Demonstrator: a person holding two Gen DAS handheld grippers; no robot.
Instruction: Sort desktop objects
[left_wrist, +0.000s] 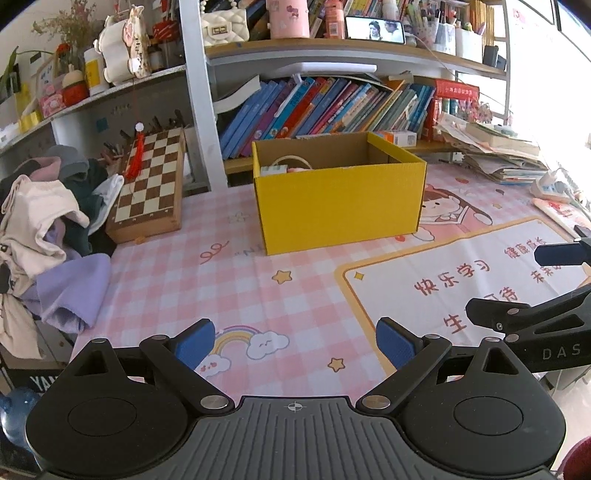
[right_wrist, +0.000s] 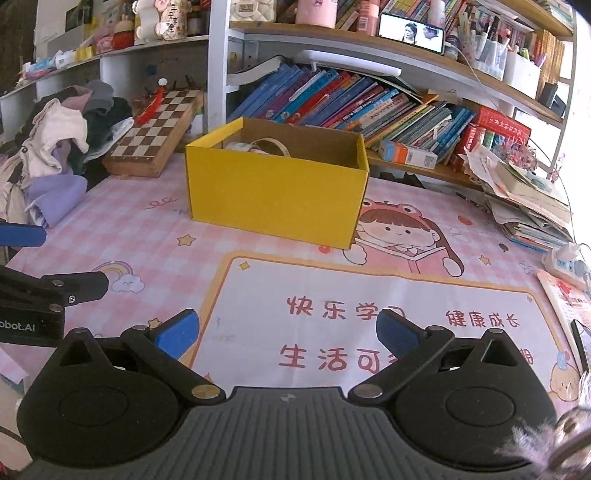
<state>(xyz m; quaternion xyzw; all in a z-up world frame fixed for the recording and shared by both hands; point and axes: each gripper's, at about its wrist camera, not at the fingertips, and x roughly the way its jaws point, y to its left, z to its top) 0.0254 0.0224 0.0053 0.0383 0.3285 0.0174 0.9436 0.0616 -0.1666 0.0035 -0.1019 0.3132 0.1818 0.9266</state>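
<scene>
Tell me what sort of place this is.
Most likely a child's study desk at home: rows of children's books on the shelf, a pink cartoon desk mat, and a folding chessboard beside a pile of clothes.

Daylight enters from the right, overexposing that edge to white in both views and washing out the paper stack (left_wrist: 498, 151). Centre is sharp and evenly lit, shadows soft. Fisheye bending curves the shelves (right_wrist: 369, 44); corners vignette black.

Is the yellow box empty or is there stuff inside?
Not empty. The open-topped yellow box has things inside: a tape-like ring peeks over the rim. How full it is, cannot tell.
</scene>
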